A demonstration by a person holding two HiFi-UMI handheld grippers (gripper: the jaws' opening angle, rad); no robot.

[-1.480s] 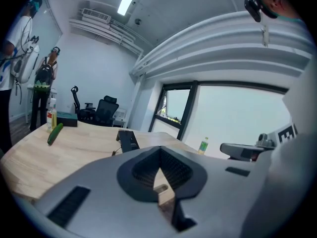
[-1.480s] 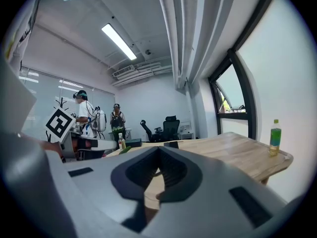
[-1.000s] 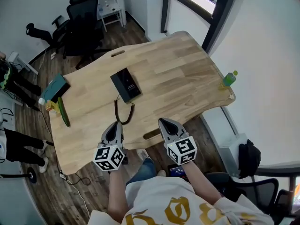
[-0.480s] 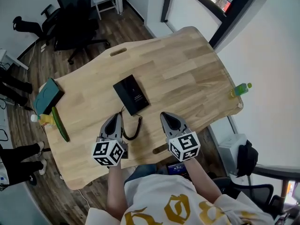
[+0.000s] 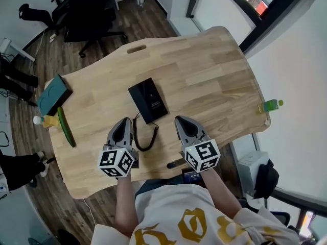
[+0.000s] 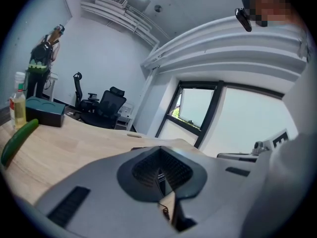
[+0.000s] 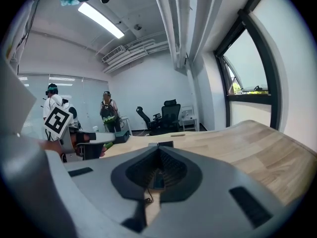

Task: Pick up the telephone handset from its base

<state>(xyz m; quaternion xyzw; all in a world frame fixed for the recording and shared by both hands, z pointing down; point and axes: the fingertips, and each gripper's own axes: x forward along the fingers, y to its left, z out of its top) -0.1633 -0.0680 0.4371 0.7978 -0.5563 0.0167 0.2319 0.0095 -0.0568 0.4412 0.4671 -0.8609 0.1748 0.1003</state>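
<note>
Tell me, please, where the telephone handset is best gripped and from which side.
Grip its narrow middle from above, jaws across its width: the telephone lies flat, long axis pointing away. The coiled cord suggests the handset runs along its left side.

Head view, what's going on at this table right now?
A person holds a gripper in each hand above the near edge of the wooden table. The left gripper and right gripper, both with jaws shut and empty, flank the coiled cord of the black telephone. Neither touches the telephone yet.
</note>
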